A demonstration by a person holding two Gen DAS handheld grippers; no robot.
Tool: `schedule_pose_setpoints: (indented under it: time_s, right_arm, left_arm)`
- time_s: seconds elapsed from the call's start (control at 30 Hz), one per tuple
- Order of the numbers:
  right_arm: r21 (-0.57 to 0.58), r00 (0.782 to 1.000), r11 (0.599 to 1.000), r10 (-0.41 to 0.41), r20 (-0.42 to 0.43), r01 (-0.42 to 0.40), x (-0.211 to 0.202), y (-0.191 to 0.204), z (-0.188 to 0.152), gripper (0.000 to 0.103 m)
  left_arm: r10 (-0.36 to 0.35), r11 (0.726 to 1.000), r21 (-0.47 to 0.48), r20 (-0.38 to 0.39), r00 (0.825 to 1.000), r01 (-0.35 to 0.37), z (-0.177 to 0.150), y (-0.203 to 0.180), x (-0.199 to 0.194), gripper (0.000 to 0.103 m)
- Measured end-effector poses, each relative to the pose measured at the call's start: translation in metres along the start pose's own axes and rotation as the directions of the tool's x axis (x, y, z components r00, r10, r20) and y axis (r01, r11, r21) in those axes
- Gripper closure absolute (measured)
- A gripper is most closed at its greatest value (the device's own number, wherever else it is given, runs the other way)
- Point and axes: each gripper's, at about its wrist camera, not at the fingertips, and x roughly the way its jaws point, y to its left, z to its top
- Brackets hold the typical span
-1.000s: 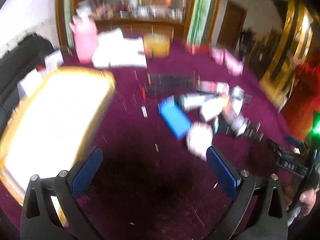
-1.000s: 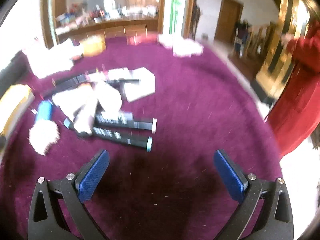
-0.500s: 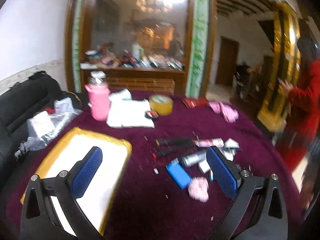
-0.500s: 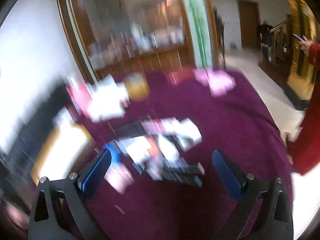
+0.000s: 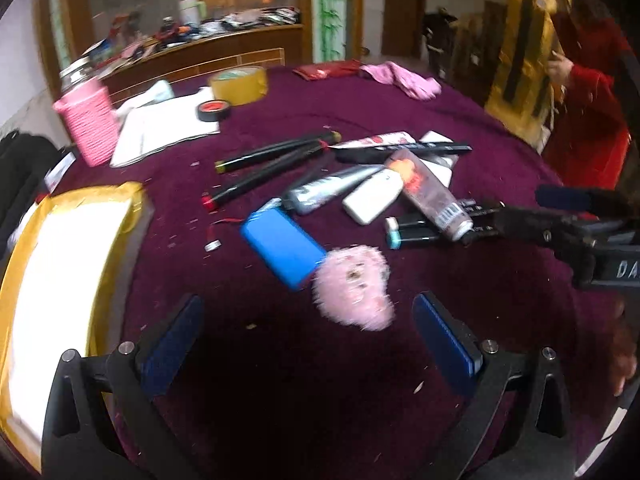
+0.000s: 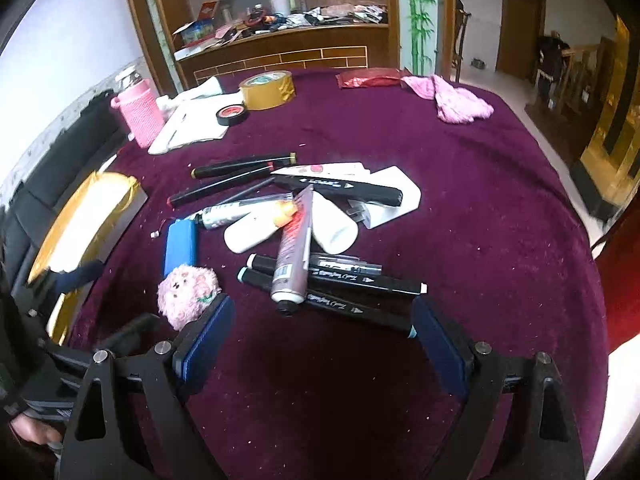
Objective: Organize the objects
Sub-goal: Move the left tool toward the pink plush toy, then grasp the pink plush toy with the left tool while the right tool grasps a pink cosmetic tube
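Clutter lies heaped mid-bench on maroon cloth: from the left, a gold-rimmed white tray, a blue box touching a pink fluffy toy, then tubes and black markers piled crosswise. Left gripper hovers before the toy, fingers spread and empty. Right gripper likewise gapes, empty, just short of the markers.

You see a deep purple tablecloth under black markers, a bright blue box, a fluffy pink pompom (stitched with a little green), a pink knitted bottle sleeve and a gold-edged white tray.
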Motion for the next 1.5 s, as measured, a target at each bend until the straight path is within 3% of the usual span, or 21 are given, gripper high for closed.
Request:
schedule_pose_setpoints:
  time_s: [0.3, 0.37, 0.4, 0.5, 0.57, 0.6, 0.83, 0.93, 1.1, 1.23, 1.4, 1.5]
  right_arm:
    - [0.155, 0.996, 0.985, 0.084, -0.033, -0.078, 0.012, -0.036, -0.004, 0.017]
    - [0.165, 0.996, 0.984, 0.082, -0.038, -0.074, 0.015, -0.038, -0.003, 0.017]
    - [0.165, 0.996, 0.984, 0.081, -0.040, -0.074, 0.015, -0.038, -0.003, 0.017]
    - [0.155, 0.996, 0.985, 0.082, -0.035, -0.075, 0.014, -0.038, -0.001, 0.017]
    - [0.149, 0.996, 0.986, 0.081, -0.033, -0.076, 0.014, -0.038, 0.000, 0.017]
    - [0.146, 0.996, 0.986, 0.083, -0.035, -0.077, 0.014, -0.038, 0.002, 0.017]
    - [0.093, 0.995, 0.992, 0.084, -0.047, -0.079, 0.019, -0.026, 0.009, 0.019]
    - [0.065, 0.995, 0.995, 0.082, -0.053, -0.078, 0.025, -0.019, 0.017, 0.028]
    - [0.052, 0.989, 0.996, 0.082, -0.120, -0.076, 0.053, -0.012, 0.033, 0.066]
    - [0.057, 0.983, 0.995, 0.094, -0.159, -0.086, 0.073, -0.005, 0.043, 0.076]
    - [-0.001, 0.979, 0.999, 0.040, -0.199, -0.041, 0.091, 0.013, 0.047, 0.086]
    - [0.013, 0.979, 0.999, 0.045, -0.197, -0.043, 0.091, 0.013, 0.047, 0.086]
  left_arm:
    - [0.075, 0.993, 0.101, -0.075, 0.994, -0.067, 0.005, -0.026, 0.029, 0.003]
    - [0.076, 0.991, 0.119, -0.112, 0.991, -0.062, 0.005, -0.030, 0.037, 0.017]
    - [0.065, 0.991, 0.122, -0.126, 0.990, -0.050, 0.005, -0.030, 0.041, 0.018]
    - [0.027, 0.995, 0.100, -0.130, 0.991, -0.014, 0.006, -0.027, 0.040, 0.034]
    - [-0.033, 0.996, 0.079, -0.145, 0.989, 0.045, 0.007, -0.024, 0.038, 0.066]
    - [-0.040, 0.996, 0.074, -0.149, 0.988, 0.052, 0.007, -0.023, 0.038, 0.067]
    - [-0.078, 0.996, 0.037, -0.124, 0.989, 0.084, 0.002, -0.019, 0.020, 0.069]
    - [-0.110, 0.994, 0.004, -0.081, 0.991, 0.111, 0.004, -0.013, -0.001, 0.069]
    - [-0.150, 0.987, -0.062, -0.031, 0.988, 0.148, 0.003, 0.004, -0.029, 0.069]
    - [-0.155, 0.985, -0.082, -0.019, 0.988, 0.153, -0.001, 0.012, -0.040, 0.069]
    - [-0.150, 0.984, -0.095, -0.015, 0.989, 0.148, -0.006, 0.021, -0.045, 0.069]
    - [-0.155, 0.982, -0.108, -0.004, 0.988, 0.153, -0.008, 0.026, -0.053, 0.069]
